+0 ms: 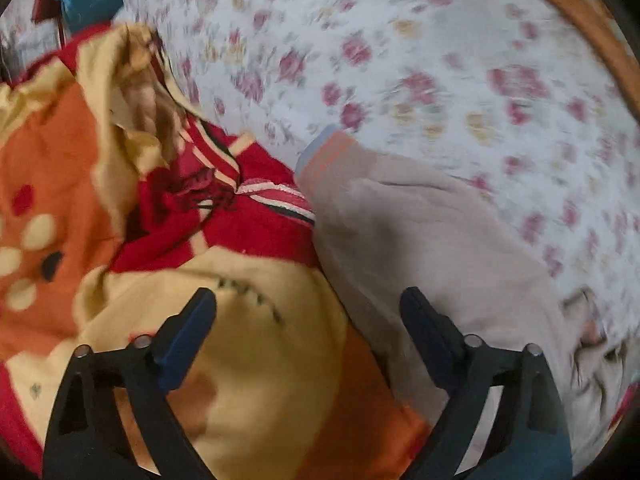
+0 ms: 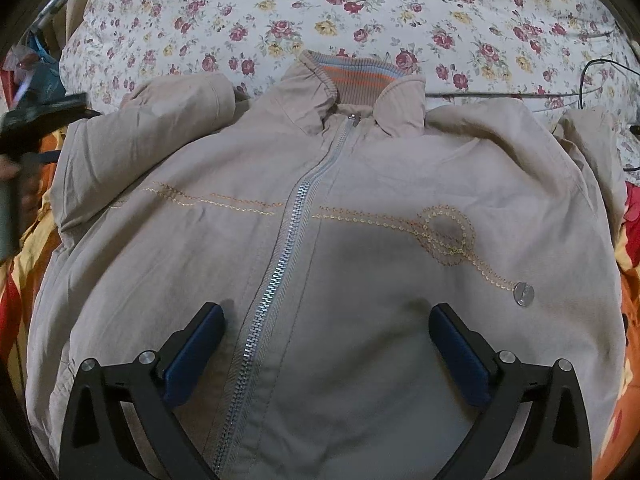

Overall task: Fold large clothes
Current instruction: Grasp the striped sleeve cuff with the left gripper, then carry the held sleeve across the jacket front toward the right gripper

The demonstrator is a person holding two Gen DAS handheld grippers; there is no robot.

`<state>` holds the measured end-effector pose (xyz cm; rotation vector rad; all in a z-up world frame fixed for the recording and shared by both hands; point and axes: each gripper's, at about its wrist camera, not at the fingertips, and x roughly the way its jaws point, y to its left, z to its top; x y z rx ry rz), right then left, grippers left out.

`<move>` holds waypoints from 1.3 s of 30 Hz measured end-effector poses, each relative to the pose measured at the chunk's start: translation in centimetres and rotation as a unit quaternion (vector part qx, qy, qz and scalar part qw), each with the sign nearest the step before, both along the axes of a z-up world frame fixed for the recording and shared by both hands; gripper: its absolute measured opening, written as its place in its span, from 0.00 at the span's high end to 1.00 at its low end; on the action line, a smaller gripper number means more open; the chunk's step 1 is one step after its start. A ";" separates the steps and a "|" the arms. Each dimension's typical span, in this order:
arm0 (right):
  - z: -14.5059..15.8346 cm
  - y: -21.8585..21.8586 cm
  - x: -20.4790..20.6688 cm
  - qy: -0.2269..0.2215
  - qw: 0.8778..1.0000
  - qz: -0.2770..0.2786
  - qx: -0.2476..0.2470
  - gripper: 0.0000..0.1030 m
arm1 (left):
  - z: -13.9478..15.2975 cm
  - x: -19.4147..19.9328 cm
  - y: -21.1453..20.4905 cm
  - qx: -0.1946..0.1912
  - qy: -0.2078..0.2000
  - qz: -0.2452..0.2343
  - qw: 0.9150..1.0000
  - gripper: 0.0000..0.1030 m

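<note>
Both hand-held grippers stand spread with nothing between the pads: the left hand-held gripper [image 1: 308, 320] hangs over a red, orange and yellow patterned blanket [image 1: 240, 320] beside the sleeve cuff [image 1: 324, 152], the right hand-held gripper [image 2: 326, 338] above the chest of the beige zip-up jacket [image 2: 360, 240]. The jacket lies face up, zipped, on the flower-print bed sheet [image 2: 280, 8], collar far, its left sleeve already folded in. A grab at the cuff might catch the blanket too, since the two lie touching. Black cables [image 2: 596, 76] trail at the far right, near the other sleeve.
</note>
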<state>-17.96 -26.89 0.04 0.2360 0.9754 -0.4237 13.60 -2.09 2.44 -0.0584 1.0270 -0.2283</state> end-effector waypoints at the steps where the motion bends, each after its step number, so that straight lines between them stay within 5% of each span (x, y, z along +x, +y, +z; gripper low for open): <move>1: 0.0 0.0 0.0 0.000 1.000 0.001 0.001 0.00 | -0.7 1.1 0.1 -0.008 0.010 0.004 1.000 0.16; 5: -0.1 -0.3 0.3 -0.002 1.000 0.004 0.009 0.00 | -1.9 3.1 -0.6 -0.038 0.012 0.006 0.999 0.25; 10: 0.0 -0.4 0.5 -0.003 1.000 0.004 0.008 0.00 | -3.1 3.9 -2.8 -0.010 0.009 -0.024 1.000 0.32; 12: 0.0 -0.4 0.5 -0.004 1.000 0.004 0.008 0.00 | -3.5 4.1 -3.2 -0.014 0.015 -0.031 0.999 0.62; 15: 0.0 -0.3 0.5 -0.005 1.000 0.003 0.007 0.00 | -3.5 4.3 -2.9 -0.021 0.021 -0.023 0.999 0.85; 18: 0.0 -0.3 0.5 -0.005 1.000 0.003 0.007 0.00 | -2.1 4.0 -1.2 -0.050 0.022 -0.022 0.998 0.97; 23: 0.0 -0.3 0.5 -0.005 1.000 0.003 0.006 0.00 | 3.8 1.7 1.2 -0.041 -0.027 -0.036 0.998 0.99; 28: 0.0 -0.3 0.6 -0.001 1.000 0.002 0.010 0.00 | 10.0 -2.3 0.9 -0.074 -0.063 -0.078 0.992 0.99; 34: 1.9 -2.5 -0.5 -0.008 0.998 -0.033 0.045 0.00 | 15.0 -12.4 -6.5 -0.140 -0.074 -0.215 0.964 0.99; 39: 3.4 -6.0 -2.9 -0.030 0.993 -0.107 0.036 0.00 | 11.2 -19.1 -14.8 -0.183 -0.006 -0.308 0.934 0.93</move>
